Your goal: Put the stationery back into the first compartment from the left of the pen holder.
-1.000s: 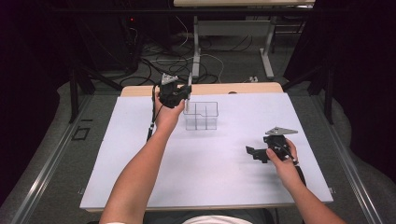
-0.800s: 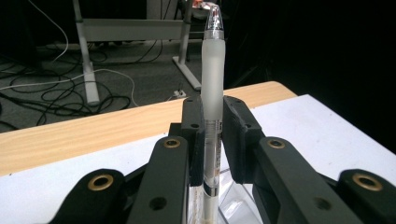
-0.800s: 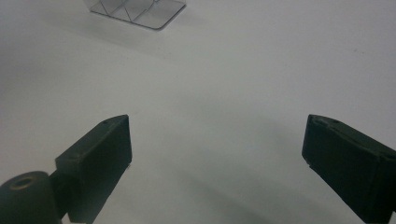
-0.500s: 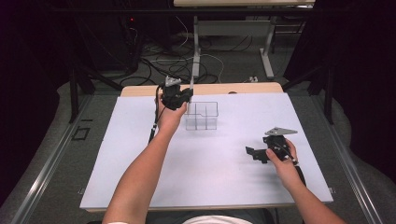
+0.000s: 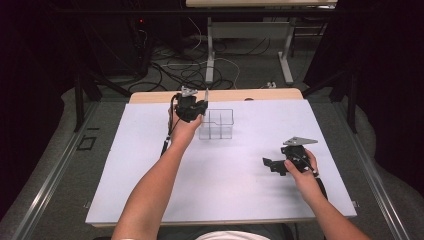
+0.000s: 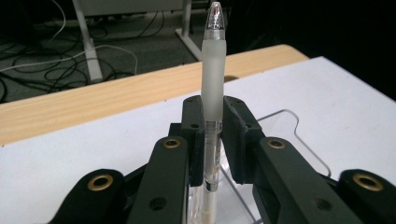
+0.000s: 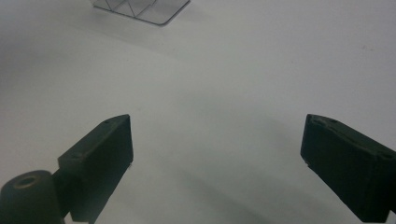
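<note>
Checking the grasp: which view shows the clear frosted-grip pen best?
Left gripper view: the clear frosted-grip pen stands upright, clamped between the jaws, close up. High view shows it as a thin sliver beside the clear plastic organizer.

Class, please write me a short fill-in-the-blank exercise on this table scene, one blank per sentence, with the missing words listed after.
1. The left gripper is shut on a ____.
2. The pen stands ____ between the jaws.
3. The right gripper has its jaws ____ over the white table.
4. The clear organizer is made of ____ plastic.

Missing words: pen; upright; open; transparent
</note>
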Motion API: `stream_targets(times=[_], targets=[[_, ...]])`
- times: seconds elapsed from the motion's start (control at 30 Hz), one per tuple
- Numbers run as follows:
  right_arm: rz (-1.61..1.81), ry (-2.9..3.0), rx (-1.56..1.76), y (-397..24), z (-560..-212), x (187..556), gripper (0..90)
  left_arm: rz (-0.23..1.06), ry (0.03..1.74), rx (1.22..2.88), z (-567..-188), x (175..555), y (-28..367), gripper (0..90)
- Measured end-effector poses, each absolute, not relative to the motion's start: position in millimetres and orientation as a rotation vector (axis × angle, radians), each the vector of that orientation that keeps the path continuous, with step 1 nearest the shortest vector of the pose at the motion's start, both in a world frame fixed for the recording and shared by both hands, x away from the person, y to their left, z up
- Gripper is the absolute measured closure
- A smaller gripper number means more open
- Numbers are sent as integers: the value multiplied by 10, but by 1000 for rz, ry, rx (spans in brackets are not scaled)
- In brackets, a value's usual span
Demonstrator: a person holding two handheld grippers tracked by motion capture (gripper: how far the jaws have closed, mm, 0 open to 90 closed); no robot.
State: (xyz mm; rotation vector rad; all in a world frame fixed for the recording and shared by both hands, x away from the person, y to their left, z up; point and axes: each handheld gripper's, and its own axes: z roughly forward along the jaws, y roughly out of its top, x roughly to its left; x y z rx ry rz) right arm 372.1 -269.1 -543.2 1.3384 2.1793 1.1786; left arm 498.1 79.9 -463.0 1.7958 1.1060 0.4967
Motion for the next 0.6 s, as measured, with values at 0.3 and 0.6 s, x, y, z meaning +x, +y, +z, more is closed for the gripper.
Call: stream_targets(times=[0.3,0.6], targets=[[1177,2185,1332,-2692,-5437,3722,93,483,1115,1835,-4639,4973,803,752],[1170,2184,1334,-2702,-5438,3722,96,434,1075,1849,-4589,4884,873,581]])
